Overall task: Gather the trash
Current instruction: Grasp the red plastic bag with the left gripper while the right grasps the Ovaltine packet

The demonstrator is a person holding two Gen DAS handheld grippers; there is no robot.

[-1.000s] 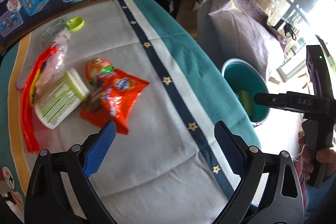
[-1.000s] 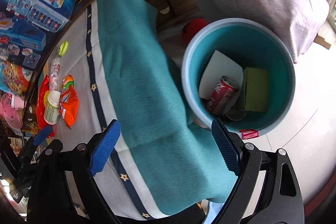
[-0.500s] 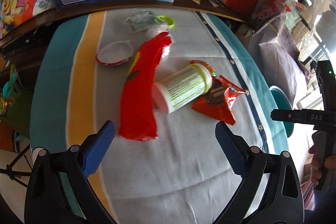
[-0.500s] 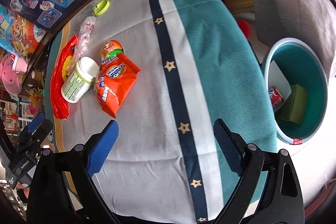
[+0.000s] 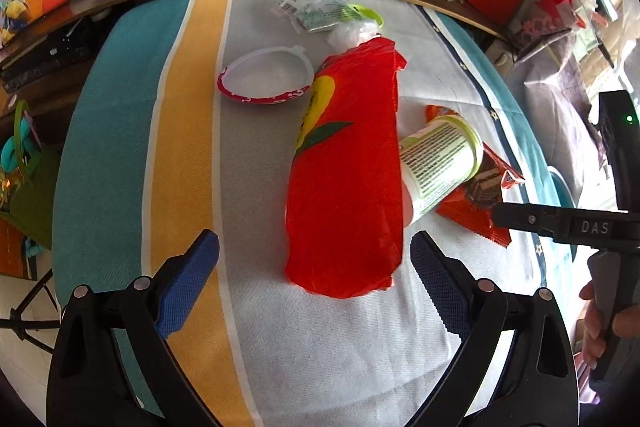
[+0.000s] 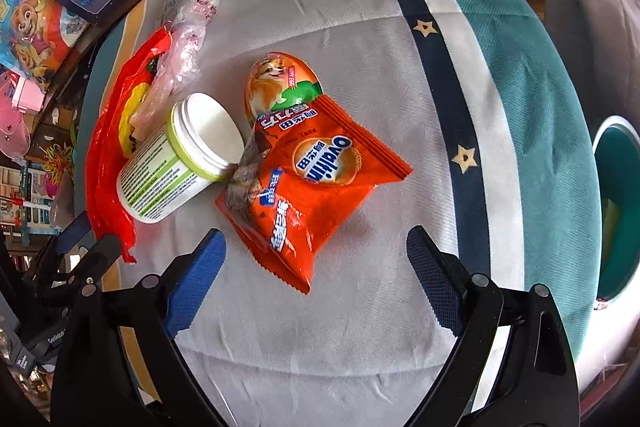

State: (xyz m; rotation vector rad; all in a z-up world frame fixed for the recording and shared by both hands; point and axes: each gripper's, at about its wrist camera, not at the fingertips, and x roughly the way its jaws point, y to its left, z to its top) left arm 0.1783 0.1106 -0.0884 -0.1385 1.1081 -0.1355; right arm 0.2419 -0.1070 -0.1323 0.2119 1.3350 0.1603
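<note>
Left wrist view: the left gripper [image 5: 314, 259] hangs over the striped tablecloth [image 5: 184, 131], jaws spread wide and holding nothing, with the near end of a red plastic bag [image 5: 346, 183] between its blue pads. A white jar with a green-rimmed lid [image 5: 438, 163] lies on its side touching the bag's right edge, and a red-rimmed plastic lid [image 5: 266, 77] sits just beyond the bag. In the right wrist view, the right gripper [image 6: 316, 259] is likewise wide and empty above an orange Ovaltine packet [image 6: 316, 187], which overlaps an egg-shaped dog-print wrapper [image 6: 280, 83]. The teal bin [image 6: 616, 211] stands past the table's right edge.
</note>
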